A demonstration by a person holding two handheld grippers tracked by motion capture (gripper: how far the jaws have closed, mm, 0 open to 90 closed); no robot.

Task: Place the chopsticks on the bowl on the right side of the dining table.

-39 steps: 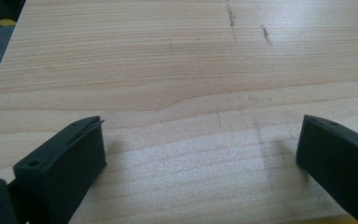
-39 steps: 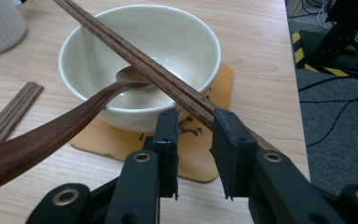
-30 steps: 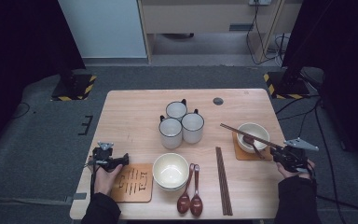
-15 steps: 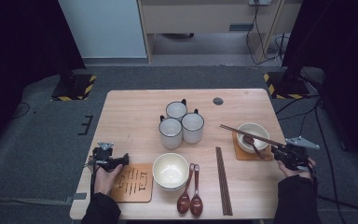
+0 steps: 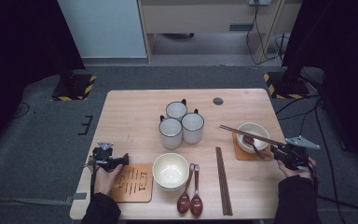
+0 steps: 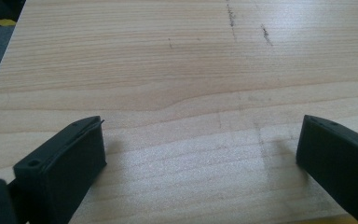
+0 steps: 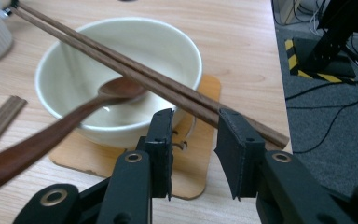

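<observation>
My right gripper (image 7: 196, 122) is open at the table's right edge, just short of a cream bowl (image 7: 121, 70) on a wooden coaster (image 7: 200, 140). A pair of dark chopsticks (image 7: 135, 70) lies across the bowl's rim, its near end passing over the gap between the jaws; the pads do not press on it. A brown wooden spoon (image 7: 74, 116) leans in the bowl. My left gripper (image 6: 200, 133) is open over bare wood, nothing between its jaws. In the high view the left gripper (image 5: 121, 159) is beside a second coaster (image 5: 133, 183) and the right gripper (image 5: 277, 150) is by the bowl (image 5: 254, 135).
Three white mugs (image 5: 182, 123) stand mid-table. An empty cream bowl (image 5: 170, 170), two brown spoons (image 5: 191, 196) and another chopstick pair (image 5: 223, 179) lie along the front. A dark round disc (image 5: 218, 101) sits at the back. The table edge (image 5: 279, 126) is close to my right hand.
</observation>
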